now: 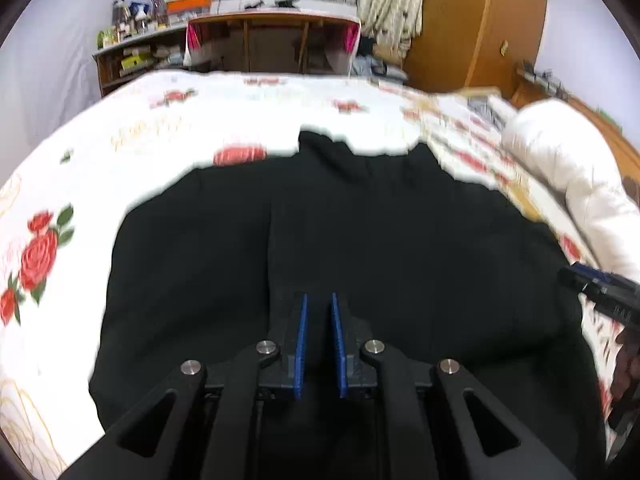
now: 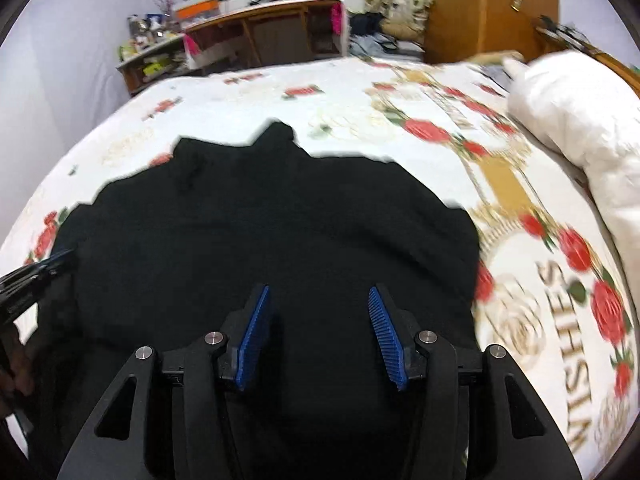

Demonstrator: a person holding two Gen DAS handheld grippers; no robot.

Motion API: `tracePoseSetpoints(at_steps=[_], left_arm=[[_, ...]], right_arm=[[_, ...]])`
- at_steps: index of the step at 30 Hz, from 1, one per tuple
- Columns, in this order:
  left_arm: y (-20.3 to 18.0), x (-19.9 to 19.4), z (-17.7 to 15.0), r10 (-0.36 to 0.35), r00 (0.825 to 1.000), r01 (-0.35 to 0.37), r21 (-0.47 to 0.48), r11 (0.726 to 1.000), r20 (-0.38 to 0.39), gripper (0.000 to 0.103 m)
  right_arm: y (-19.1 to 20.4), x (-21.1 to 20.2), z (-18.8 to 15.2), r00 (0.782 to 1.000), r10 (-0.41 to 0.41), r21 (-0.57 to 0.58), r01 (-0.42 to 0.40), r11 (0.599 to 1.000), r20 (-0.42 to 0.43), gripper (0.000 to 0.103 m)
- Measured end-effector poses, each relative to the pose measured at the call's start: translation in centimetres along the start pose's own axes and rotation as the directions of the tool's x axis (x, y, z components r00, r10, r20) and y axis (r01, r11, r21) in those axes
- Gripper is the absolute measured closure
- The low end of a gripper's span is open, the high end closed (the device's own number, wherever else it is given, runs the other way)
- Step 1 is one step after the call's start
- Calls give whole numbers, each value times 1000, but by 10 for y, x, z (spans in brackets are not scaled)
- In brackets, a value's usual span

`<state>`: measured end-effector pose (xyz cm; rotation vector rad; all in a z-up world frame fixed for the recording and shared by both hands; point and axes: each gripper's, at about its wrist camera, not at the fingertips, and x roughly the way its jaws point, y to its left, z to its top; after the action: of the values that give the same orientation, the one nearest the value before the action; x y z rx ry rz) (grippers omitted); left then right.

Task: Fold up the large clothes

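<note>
You had the black garment (image 1: 320, 240) spread over the bed (image 1: 120, 128), a soft, matte, lumpy-edged mass on the white rose-printed sheet. Your left gripper (image 1: 319, 336) hung above it, ribbed blue pads drawn to a narrow slit; whether cloth sat between them could not be told. Your right gripper (image 2: 320, 332) stood half spread above the dark fabric, pinching nothing. A puffy white quilt (image 2: 580, 120) lay bunched at the right.
</note>
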<state>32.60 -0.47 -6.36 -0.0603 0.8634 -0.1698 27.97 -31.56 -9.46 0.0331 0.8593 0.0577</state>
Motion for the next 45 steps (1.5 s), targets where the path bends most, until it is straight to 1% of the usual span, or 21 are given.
tracePoseSetpoints(at_steps=[2,4,7,9,12,16,21,28,32,35,37,38,39,40,42,45], left_arm=[[6,14,-10,14,998,-16,-27,1000,-54,89],[8,17,-8,28,998,-30,-36,999,-62,89],[3,4,-2,43,998,-44,-17,999,-55,89],[0,-10,-4,46,998,-46,1,999,-46,89],[0,-36,-12,42,999,-42,5,999,-22,89],[0,-77,-31,40,999,-40,16,999,7,89],[-1,-119,-57,38,999,-39,42,998,36,89],[2,-166,-101,57,997,-59,47,997,43,89],[3,-188,-128,62,997,-65,48,997,49,89],[5,-200,-146,70,997,-71,34,997,33,89],[6,-210,-158,81,996,-83,34,996,35,89],[8,-216,-164,84,996,-85,32,996,35,87],[10,-220,-170,87,996,-88,27,996,34,79],[12,-223,-175,91,995,-92,20,996,35,69],[18,-229,-186,106,994,-106,2,994,34,62],[27,-232,-201,127,992,-127,-20,992,10,58]], right_arm=[[-13,16,-14,996,-21,32,24,999,-83,52],[-17,28,-21,992,-22,34,27,999,-125,52],[-15,17,-20,994,-37,24,40,999,-105,52],[-15,1,-19,996,-23,43,26,999,-83,52],[-14,-27,-26,999,-20,44,22,999,-46,52],[-13,-64,-43,1000,-7,40,8,999,-16,52],[-7,-111,-72,1000,12,37,-13,999,21,52],[-4,-158,-116,999,21,63,-24,998,42,52],[-4,-176,-145,998,39,75,-42,996,40,52],[-5,-185,-166,999,38,100,-40,994,22,52],[-7,-192,-182,998,56,119,-56,991,5,51],[-7,-195,-189,998,57,120,-57,991,-2,46],[-8,-198,-197,999,54,118,-53,992,-7,41],[-9,-200,-203,998,58,119,-56,991,-12,40],[-13,-203,-215,998,62,126,-58,990,-27,40],[-19,-206,-229,997,63,142,-57,988,-37,40]])
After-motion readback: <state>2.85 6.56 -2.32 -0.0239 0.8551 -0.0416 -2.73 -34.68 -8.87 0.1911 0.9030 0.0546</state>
